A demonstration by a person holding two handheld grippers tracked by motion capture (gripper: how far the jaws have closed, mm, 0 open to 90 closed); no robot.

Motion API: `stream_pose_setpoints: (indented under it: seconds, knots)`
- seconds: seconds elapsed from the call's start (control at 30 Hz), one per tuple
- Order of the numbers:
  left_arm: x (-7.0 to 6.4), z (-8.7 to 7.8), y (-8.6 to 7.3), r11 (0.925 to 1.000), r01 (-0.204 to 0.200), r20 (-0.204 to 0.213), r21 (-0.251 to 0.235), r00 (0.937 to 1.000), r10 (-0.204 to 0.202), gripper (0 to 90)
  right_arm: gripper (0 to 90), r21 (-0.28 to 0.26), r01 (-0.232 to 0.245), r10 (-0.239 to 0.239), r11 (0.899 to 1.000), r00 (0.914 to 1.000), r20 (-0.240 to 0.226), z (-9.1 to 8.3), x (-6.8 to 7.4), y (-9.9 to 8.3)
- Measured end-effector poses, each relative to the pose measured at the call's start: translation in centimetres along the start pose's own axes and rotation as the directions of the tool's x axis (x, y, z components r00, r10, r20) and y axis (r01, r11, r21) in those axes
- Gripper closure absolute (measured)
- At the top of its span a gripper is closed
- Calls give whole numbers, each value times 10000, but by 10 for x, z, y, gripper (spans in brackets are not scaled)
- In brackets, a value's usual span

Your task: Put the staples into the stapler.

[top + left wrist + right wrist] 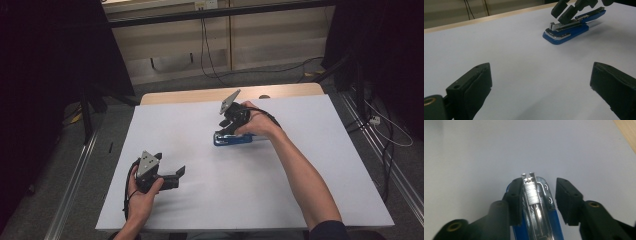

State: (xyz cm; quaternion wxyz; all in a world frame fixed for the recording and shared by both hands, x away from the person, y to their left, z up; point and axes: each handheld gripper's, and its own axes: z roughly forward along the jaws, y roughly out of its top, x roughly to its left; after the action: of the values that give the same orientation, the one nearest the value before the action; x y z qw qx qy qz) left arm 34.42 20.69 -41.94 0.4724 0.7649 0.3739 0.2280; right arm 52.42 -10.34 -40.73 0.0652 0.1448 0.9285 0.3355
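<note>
The right claw (pixel 537 202) was held partly open astride a blue stapler (pixel 566 31), one jaw touching its side, the other just clear; nothing was gripped yet. The stapler lay mid-surface (pixel 300 190), lid raised, its long axis crosswise, nose pointing left. Closing was judged next. The left claw (pixel 541 85) hung wide open, empty.

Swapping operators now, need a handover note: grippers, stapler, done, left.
Right gripper: open, jaws on either side of the stapler near its front end; one jaw looks against it, the other apart. Not clamped.
Left gripper: open, holding nothing, near the table's front-left, pointing toward the stapler.
Stapler: blue, flat on the white table, right of centre, staple track exposed.
Done: right gripper positioned at the stapler.
Left: probably close it and grasp; the left gripper has yet to come in.
</note>
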Motion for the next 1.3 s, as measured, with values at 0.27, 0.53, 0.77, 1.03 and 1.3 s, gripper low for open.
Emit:
stream_pose_setpoints:
  seconds: [0.27,0.53,0.77,1.03,1.3]
  knots:
    - [0,0,0,10000,30,2,25,10000,-30,41,377,-448,-802,827,9958,9949,576,-2,0,-5]
    - [0,0,0,10000,6,-24,3,10000,-6,41,146,-965,-1659,1757,9814,9789,1041,-6,-1,-13]
    - [0,0,0,10000,-12,-21,-2,10000,12,41,85,-1350,-2091,2266,9685,9651,1312,-10,1,-21]
    - [0,3,1,10000,-23,101,-40,9999,23,41,67,-1779,-2630,2916,9483,9430,1601,-19,2,-31]
    - [1,5,2,10000,-13,172,5,9999,13,41,74,-2064,-2945,3347,9331,9212,1986,-28,6,-39]
